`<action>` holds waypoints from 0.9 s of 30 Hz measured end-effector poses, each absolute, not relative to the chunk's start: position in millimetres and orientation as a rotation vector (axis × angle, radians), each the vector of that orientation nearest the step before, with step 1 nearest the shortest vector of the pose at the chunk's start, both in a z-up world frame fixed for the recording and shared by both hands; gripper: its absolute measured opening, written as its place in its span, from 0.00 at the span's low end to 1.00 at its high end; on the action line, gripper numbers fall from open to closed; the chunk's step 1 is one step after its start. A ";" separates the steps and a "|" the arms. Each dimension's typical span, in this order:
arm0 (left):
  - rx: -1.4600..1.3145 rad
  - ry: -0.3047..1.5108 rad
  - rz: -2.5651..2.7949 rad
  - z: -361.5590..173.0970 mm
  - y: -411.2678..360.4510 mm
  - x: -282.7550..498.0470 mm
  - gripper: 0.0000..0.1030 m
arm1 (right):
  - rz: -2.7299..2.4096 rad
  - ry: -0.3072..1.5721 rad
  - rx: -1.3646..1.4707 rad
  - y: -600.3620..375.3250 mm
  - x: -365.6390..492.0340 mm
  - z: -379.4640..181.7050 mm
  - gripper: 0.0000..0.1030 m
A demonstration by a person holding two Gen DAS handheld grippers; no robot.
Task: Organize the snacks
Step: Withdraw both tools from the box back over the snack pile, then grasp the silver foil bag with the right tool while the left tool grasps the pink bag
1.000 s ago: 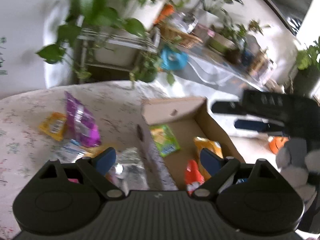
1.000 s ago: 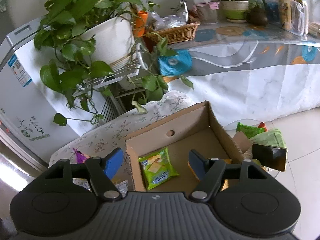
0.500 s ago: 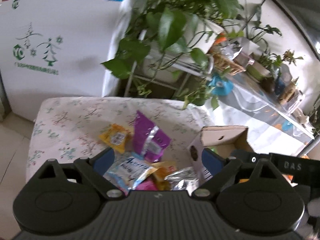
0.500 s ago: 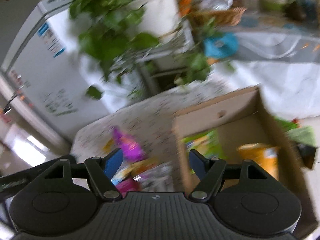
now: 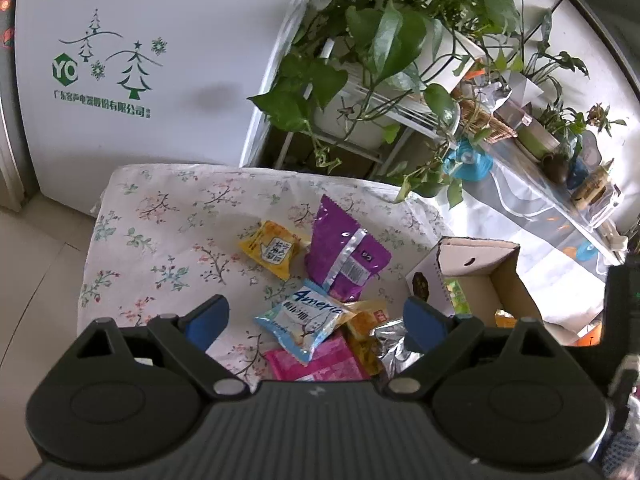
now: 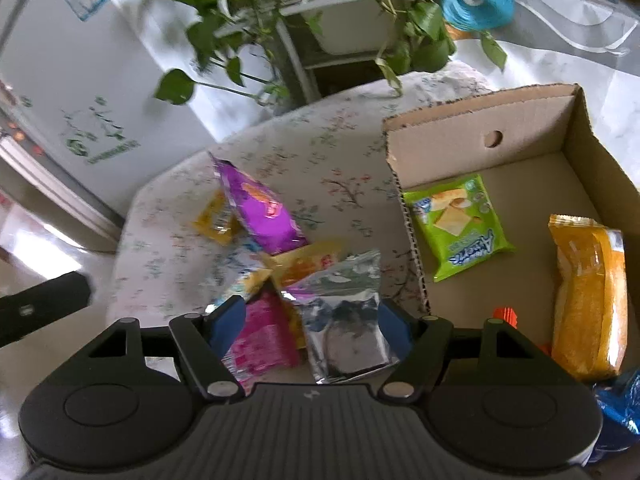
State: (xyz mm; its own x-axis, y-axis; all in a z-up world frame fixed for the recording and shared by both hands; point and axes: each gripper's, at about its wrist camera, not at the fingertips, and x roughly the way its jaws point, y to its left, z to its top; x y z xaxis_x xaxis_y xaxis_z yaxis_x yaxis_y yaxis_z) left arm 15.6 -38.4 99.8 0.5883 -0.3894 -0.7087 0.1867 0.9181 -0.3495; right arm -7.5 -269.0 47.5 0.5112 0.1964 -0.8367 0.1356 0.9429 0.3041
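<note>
The left gripper (image 5: 316,318) is hanging over a heap of loose snack packets on the flowered tablecloth (image 5: 168,216), its jaws standing wide and holding nothing; the light blue packet (image 5: 306,322) is lying below the gap, not between the pads. The right gripper (image 6: 312,322) is also spread partway with nothing gripped, and it is pointing down at the silver foil packet (image 6: 346,316), which is lying on the cloth just beside the cardboard box (image 6: 480,120).

Inside the box a green cracker packet (image 6: 456,224) and a long orange packet (image 6: 590,300) are already lying flat. Outside it, the purple packet (image 5: 346,252) and the small yellow packet (image 5: 272,252) are sitting further back, apart from the overlapping heap nearer the grippers, where a pink packet (image 6: 262,340) is partly tucked under its neighbours.

Both grippers are aiming at the same crowded heap (that is the main worry), so they are likely to bump one another or pinch two packets at once. The foil packet looks slick and thin, so a closing jaw may skid off it or nudge it against the box wall. The loose cloth may also bunch under the fingers.
</note>
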 end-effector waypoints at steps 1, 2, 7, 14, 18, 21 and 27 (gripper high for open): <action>-0.249 0.882 -0.339 99.0 -36.0 15.4 0.91 | 0.024 1.045 0.347 -268.6 -6.5 45.0 0.76; -0.248 0.884 -0.336 97.8 -33.5 15.2 0.91 | 0.013 1.050 0.337 -266.8 -5.0 42.6 0.76; -0.255 0.905 -0.317 89.3 -22.1 15.7 0.91 | -0.033 1.079 0.272 -253.7 4.2 29.4 0.76; -0.218 0.948 -0.314 73.3 -16.8 16.0 0.91 | -0.088 1.109 0.188 -240.4 10.1 13.9 0.68; -0.167 0.982 -0.338 61.8 -20.7 15.4 0.91 | -0.049 1.128 0.181 -232.8 10.8 8.3 0.63; -0.108 1.002 -0.389 51.9 -26.5 12.7 0.91 | 0.025 1.136 0.211 -228.0 9.9 8.8 0.59; 0.080 0.966 -0.465 30.2 -44.5 1.9 0.91 | 0.029 1.157 0.228 -230.7 9.2 10.5 0.57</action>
